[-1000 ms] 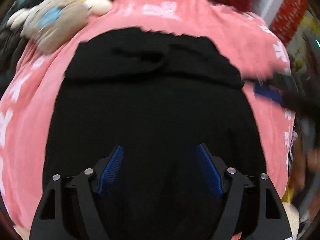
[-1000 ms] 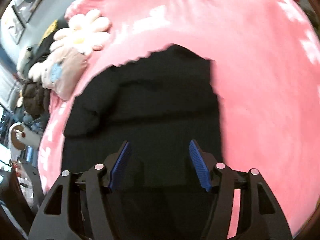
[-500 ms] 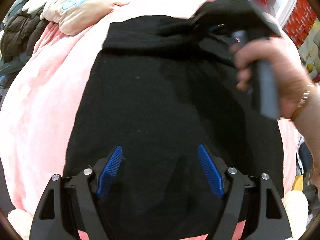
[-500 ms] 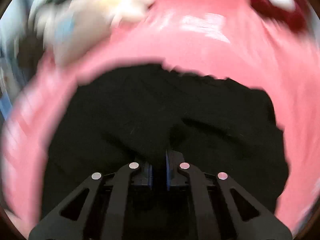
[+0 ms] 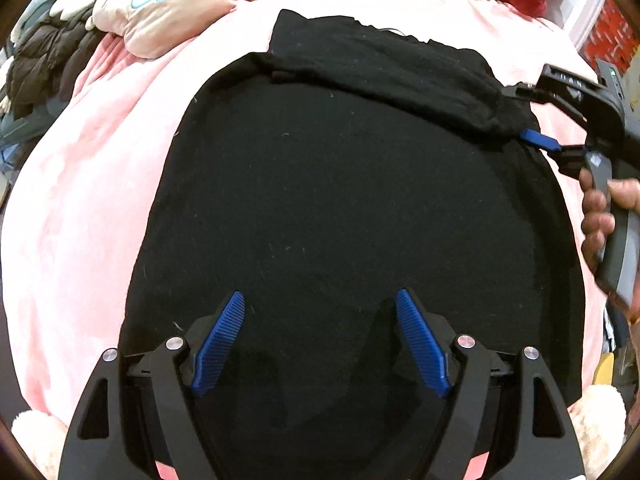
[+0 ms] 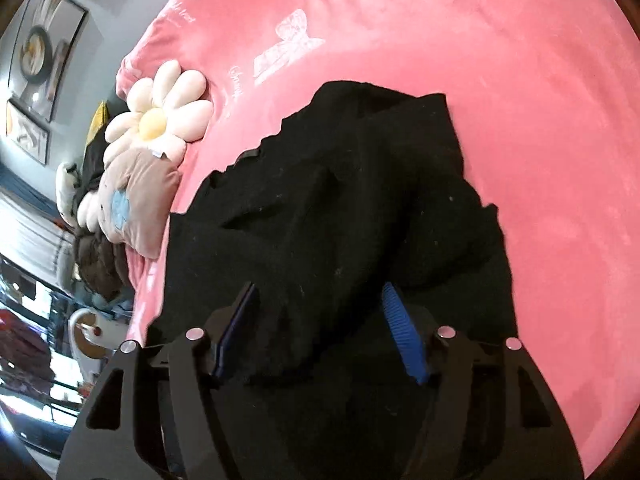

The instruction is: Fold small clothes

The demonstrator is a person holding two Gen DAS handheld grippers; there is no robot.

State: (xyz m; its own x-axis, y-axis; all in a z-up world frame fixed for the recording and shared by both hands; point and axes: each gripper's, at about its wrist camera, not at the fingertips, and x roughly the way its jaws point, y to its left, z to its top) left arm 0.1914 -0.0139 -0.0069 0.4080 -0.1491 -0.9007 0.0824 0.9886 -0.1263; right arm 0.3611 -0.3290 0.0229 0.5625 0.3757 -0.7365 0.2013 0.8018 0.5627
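Black garment lies under open left gripper.

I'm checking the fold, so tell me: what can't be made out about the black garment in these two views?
- Left wrist view: the black garment's near hem is hidden behind the left gripper.
- Left wrist view: the right gripper shows one blue pad only; the folded cloth hides the other.
- Right wrist view: creases are lost in the dark fabric, and the cloth's near edge is hidden behind the open fingers.
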